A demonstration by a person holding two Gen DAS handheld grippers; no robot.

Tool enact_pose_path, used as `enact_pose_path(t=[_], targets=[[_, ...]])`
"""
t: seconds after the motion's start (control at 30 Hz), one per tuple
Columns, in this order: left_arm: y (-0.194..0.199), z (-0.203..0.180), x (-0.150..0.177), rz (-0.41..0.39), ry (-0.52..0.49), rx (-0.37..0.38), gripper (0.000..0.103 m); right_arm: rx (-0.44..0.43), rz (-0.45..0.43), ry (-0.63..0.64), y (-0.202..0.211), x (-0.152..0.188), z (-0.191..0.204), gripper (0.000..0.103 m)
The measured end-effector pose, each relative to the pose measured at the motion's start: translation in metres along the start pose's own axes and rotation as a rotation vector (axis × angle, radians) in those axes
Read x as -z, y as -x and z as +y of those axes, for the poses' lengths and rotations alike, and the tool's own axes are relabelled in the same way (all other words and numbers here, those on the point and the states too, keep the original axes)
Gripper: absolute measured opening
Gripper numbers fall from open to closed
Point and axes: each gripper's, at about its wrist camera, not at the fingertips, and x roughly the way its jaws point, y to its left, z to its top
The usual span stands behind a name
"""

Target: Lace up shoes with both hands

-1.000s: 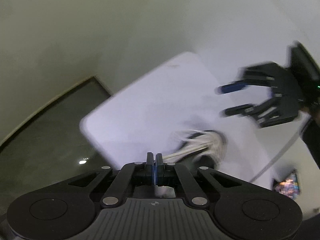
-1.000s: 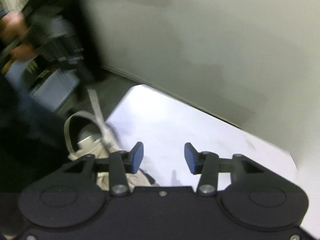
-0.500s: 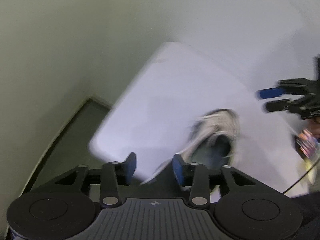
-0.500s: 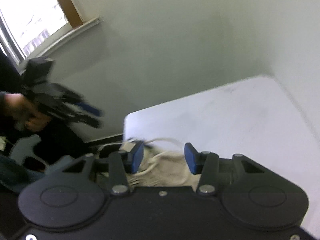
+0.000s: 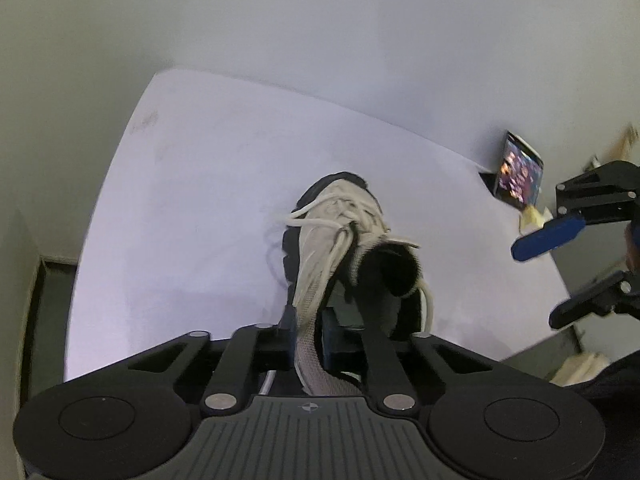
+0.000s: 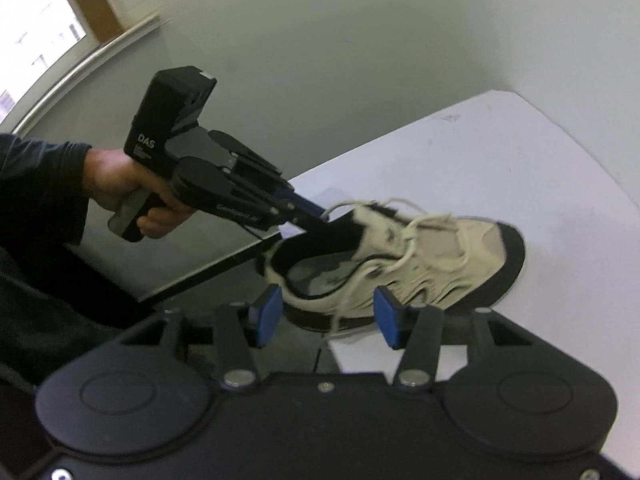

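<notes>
A beige shoe [image 6: 420,256] with a black sole and loose white laces [image 6: 404,236] lies on the white table [image 6: 540,168], toe pointing away. In the left wrist view the shoe [image 5: 340,232] lies just ahead. My left gripper [image 5: 306,340] is shut on the shoe's collar edge; it also shows in the right wrist view [image 6: 308,216], at the heel opening. My right gripper [image 6: 326,316] is open and empty, close in front of the shoe's side. It shows at the right edge of the left wrist view [image 5: 560,276].
A phone [image 5: 520,172] with a lit screen leans against the wall at the table's far right. The table's near edge and corner lie under my right gripper. A window [image 6: 36,28] is at the upper left.
My left gripper opened, then shut on the shoe's collar. The shoe now lies on its sole on the table. My right gripper has swung round to face the shoe's side.
</notes>
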Motion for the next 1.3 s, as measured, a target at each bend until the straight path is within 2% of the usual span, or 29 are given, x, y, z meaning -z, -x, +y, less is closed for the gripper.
enact_pose_path(t=[0.17,0.27,0.37,0.53,0.67,0.77,0.83,0.9,0.93,1.03,1.07,1.23,1.3], targets=[[0.026,-0.005,0.003,-0.006,-0.045,-0.038,0.0,0.031,-0.01,-0.04,-0.004,0.007,0.047,0.049],[0.037,-0.005,0.014,0.025,-0.103,-0.116,0.0,0.048,-0.007,-0.032,-0.008,0.006,0.064,0.049],[0.045,0.0,0.025,0.034,-0.118,-0.156,0.0,0.071,-0.016,-0.041,-0.012,0.006,0.079,0.051],[0.067,0.01,0.04,0.017,-0.066,-0.235,0.0,0.106,-0.004,-0.088,-0.023,0.008,0.091,0.051],[0.081,0.013,0.049,0.012,-0.053,-0.261,0.0,0.097,-0.024,-0.137,-0.027,0.01,0.093,0.055],[0.088,0.016,0.056,0.005,-0.04,-0.276,0.0,0.16,-0.014,-0.183,-0.033,0.01,0.087,0.056],[0.095,0.018,0.064,-0.006,-0.015,-0.274,0.0,0.255,0.027,-0.209,-0.041,0.009,0.083,0.056],[0.102,0.018,0.073,-0.022,0.015,-0.247,0.0,0.29,0.04,-0.219,-0.045,0.008,0.08,0.056],[0.104,0.019,0.077,-0.03,0.031,-0.232,0.004,0.304,0.043,-0.228,-0.047,0.007,0.078,0.056],[0.105,0.02,0.076,-0.049,0.066,-0.184,0.027,0.32,0.039,-0.255,-0.048,0.004,0.07,0.056],[0.104,0.019,0.07,-0.057,0.067,-0.178,0.032,0.32,0.038,-0.256,-0.049,0.004,0.07,0.056],[0.084,0.012,0.025,-0.085,0.02,-0.13,0.036,0.331,0.041,-0.249,-0.046,0.007,0.065,0.056],[0.07,0.007,0.009,-0.077,-0.017,-0.1,0.036,0.321,0.037,-0.287,-0.052,0.008,0.056,0.057]])
